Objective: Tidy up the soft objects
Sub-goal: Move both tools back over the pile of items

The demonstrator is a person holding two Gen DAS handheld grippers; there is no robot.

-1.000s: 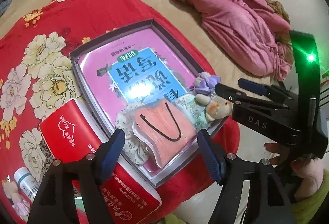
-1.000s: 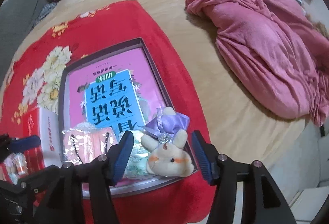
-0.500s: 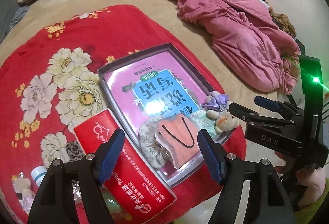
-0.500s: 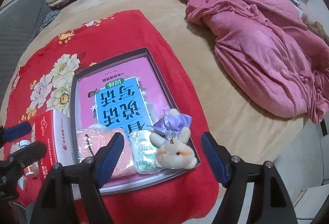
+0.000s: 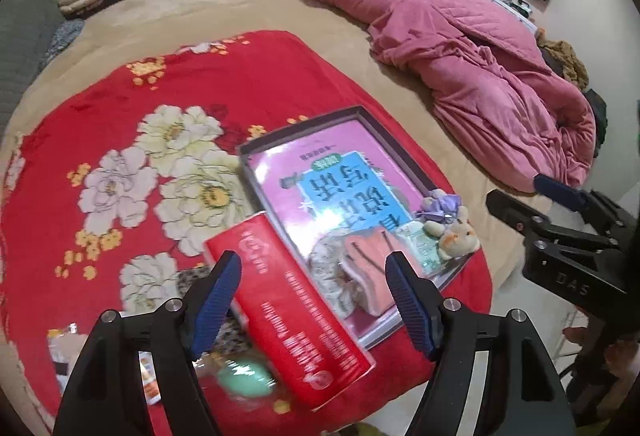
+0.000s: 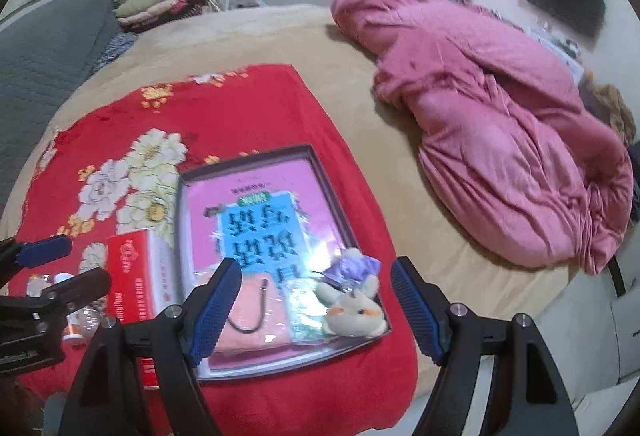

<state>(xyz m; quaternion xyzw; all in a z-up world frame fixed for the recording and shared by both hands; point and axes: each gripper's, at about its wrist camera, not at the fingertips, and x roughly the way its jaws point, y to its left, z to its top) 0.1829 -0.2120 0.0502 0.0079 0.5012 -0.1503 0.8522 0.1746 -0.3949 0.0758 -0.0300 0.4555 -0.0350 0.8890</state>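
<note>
On the tan bed [image 6: 280, 35], a red floral blanket [image 6: 248, 107], pink quilt [image 6: 500, 123].

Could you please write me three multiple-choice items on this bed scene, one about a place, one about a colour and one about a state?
1. Where does the small beige plush rabbit with the purple bow lie?
A. On the pink quilt
B. In the near right corner of the shallow grey-rimmed tray
C. On the red rectangular carton

2. What colour is the flowered blanket under the tray?
A. Red
B. Green
C. Grey

3. How does the right gripper stand?
A. Shut on the rabbit
B. Shut on the folded pink cloth
C. Open, holding nothing

Answers:
1 B, the rabbit rests inside the tray's rim at that corner, beside a pale green packet.
2 A, the red blanket with white flowers spreads around the tray.
3 C, its blue pads stand wide apart above the tray, touching nothing; the jaws have just been opening.
</note>
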